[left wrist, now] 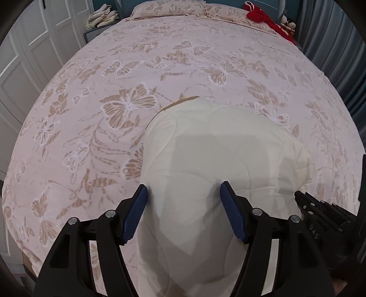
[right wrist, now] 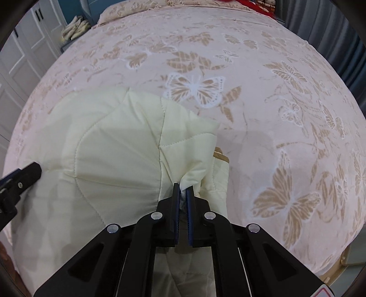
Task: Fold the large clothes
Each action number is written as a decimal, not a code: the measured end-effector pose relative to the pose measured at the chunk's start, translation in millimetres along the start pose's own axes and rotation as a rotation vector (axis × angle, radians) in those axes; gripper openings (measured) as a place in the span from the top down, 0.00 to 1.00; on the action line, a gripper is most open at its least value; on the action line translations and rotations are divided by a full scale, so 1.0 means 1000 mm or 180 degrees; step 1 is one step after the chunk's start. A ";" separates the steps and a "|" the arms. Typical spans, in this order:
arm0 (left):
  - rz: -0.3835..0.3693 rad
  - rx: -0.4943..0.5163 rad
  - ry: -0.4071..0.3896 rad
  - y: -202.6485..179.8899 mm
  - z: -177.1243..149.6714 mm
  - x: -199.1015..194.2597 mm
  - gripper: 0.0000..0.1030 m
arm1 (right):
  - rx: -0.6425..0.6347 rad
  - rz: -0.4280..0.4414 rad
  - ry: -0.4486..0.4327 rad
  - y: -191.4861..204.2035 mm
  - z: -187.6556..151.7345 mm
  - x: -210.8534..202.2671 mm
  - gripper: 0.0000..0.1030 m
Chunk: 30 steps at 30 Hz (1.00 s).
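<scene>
Standing at far left: white panelled wardrobe doors (left wrist: 27,59), with a pile of pale folded cloth (left wrist: 103,17) sitting on a low blue-grey cabinet (left wrist: 96,34) beside them. Filling the middle: a bed (left wrist: 75,141) wearing a pink bedspread printed with tan and white butterflies, a matching pillow (left wrist: 169,8) lying at its head. Resting on the near part of that bedspread: a cream quilted jacket (left wrist: 217,146), a tan trim peeking out at its far edge. Hovering over the jacket's near left part: the left gripper (left wrist: 184,212), blue fingers (left wrist: 135,217) spread apart, not pressing the fabric. Pinching a bunched fold near the jacket's right edge: the right gripper (right wrist: 182,190), fingers closed on the cloth. Lying at the bed's far right corner: a red garment (left wrist: 263,16), with small stuffed toys (left wrist: 288,24) sitting just beyond. Hanging along the right: grey curtains (left wrist: 329,34).
</scene>
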<state>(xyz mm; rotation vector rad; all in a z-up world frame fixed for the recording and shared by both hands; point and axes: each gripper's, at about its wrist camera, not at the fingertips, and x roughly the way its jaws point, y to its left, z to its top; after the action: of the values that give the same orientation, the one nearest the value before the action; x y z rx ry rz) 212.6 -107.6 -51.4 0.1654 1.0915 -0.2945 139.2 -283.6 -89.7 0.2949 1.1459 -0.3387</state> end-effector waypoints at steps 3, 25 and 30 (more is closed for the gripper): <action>0.0046 0.0034 0.0013 -0.003 -0.001 0.007 0.36 | 0.0004 -0.0001 -0.0001 0.001 -0.001 0.008 0.95; 0.0104 -0.0211 -0.0050 0.015 -0.018 0.025 0.11 | 0.0326 0.0280 -0.0201 -0.011 -0.011 0.002 0.86; 0.0027 -0.0303 -0.0020 0.028 -0.025 -0.002 0.09 | 0.0789 0.0492 -0.0356 -0.033 -0.019 -0.037 0.45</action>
<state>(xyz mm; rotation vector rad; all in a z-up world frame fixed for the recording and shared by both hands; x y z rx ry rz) 199.6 -73.5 -60.8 0.0843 1.0961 -0.2347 95.7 -302.1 -64.8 0.5725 0.9652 -0.3564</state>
